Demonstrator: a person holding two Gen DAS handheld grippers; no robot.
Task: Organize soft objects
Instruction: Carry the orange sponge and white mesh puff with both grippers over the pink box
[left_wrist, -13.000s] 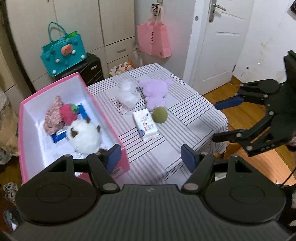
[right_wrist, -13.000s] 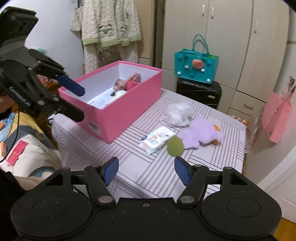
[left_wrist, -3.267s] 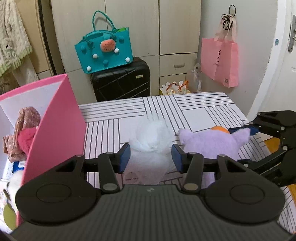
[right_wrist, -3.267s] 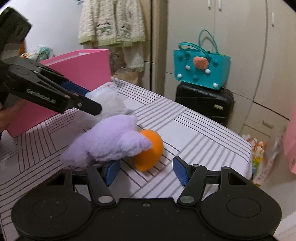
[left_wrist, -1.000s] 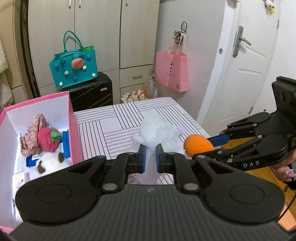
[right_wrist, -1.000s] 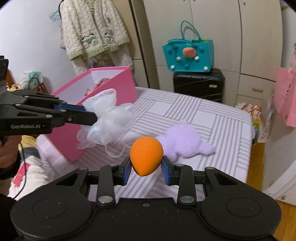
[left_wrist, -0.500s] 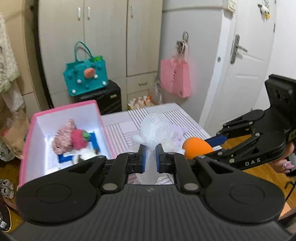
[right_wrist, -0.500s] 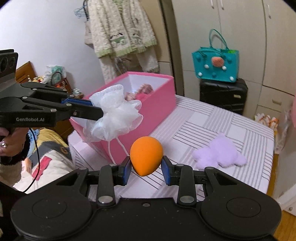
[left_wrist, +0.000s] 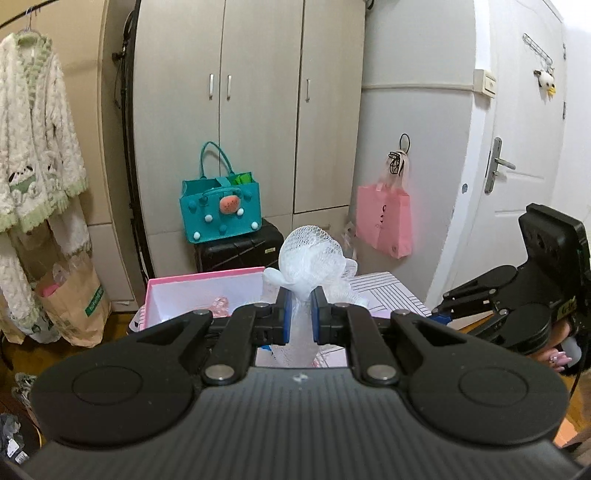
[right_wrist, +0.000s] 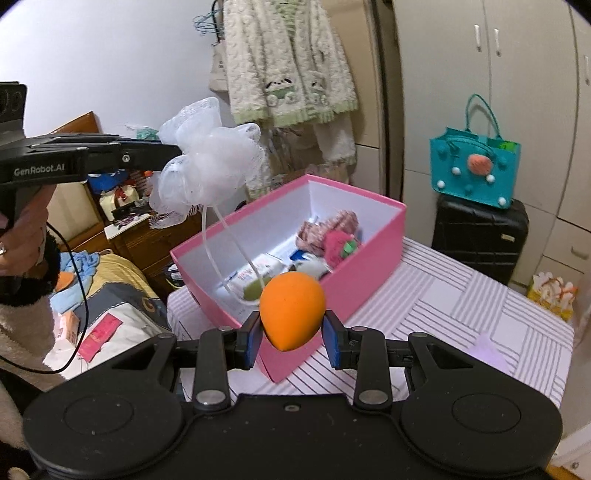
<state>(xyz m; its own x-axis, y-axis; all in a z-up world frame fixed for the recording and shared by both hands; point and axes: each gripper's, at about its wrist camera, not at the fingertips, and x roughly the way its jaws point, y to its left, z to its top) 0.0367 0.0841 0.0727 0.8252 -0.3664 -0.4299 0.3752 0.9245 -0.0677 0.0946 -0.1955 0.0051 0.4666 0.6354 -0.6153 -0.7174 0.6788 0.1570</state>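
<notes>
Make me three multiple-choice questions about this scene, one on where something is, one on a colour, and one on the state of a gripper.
1. Where is the white mesh bath pouf?
A. Lying inside the box
B. Held up in the air by the left hand-held gripper
C. On the striped table

2. What colour is the open box?
A. Teal
B. Black
C. Pink

3. What state is the right hand-held gripper in?
A. Closed on the orange sponge
B. Open and holding nothing
C. Closed on the purple plush

Answers:
1. B, the pouf hangs from the gripper above the box, its cord trailing down.
2. C, pink outer walls with a white inside.
3. A, both pads press the sponge's sides.
</notes>
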